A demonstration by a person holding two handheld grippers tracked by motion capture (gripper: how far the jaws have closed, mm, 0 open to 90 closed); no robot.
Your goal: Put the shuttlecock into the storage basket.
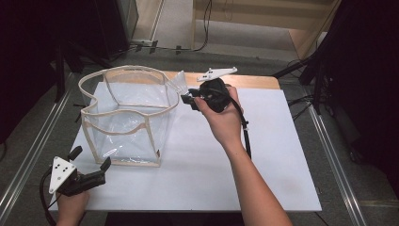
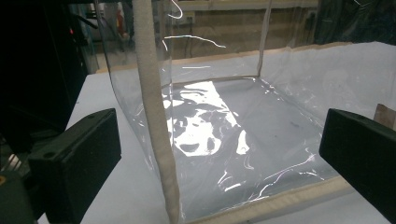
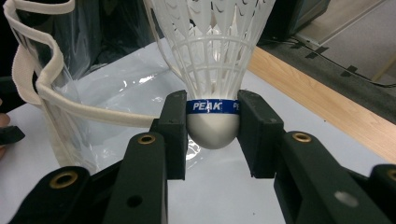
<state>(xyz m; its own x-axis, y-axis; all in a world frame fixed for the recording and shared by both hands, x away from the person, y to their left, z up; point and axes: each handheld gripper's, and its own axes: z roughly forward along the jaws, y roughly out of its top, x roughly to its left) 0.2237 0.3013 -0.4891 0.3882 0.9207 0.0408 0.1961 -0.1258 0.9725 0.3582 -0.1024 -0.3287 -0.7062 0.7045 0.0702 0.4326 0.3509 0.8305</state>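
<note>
A white shuttlecock (image 3: 212, 46) with a blue band marked PEAK has its rounded cork pinched between the two black jaws of my right gripper (image 3: 213, 126). In the high view that right gripper (image 1: 187, 98) hovers beside the upper right rim of a clear plastic bag (image 1: 124, 113) with beige trim, and the shuttlecock's skirt (image 1: 175, 85) points toward the bag. The bag stands upright with its mouth open. My left gripper (image 1: 91, 157) rests near the board's front left corner, open with nothing between its jaws, and faces the bag's near corner seam (image 2: 156, 116).
The bag stands on a white board (image 1: 263, 155) laid over a wooden table (image 1: 254, 81). Dark stands and cables surround the table on the floor. The board's right half is bare except for my right forearm (image 1: 254, 183).
</note>
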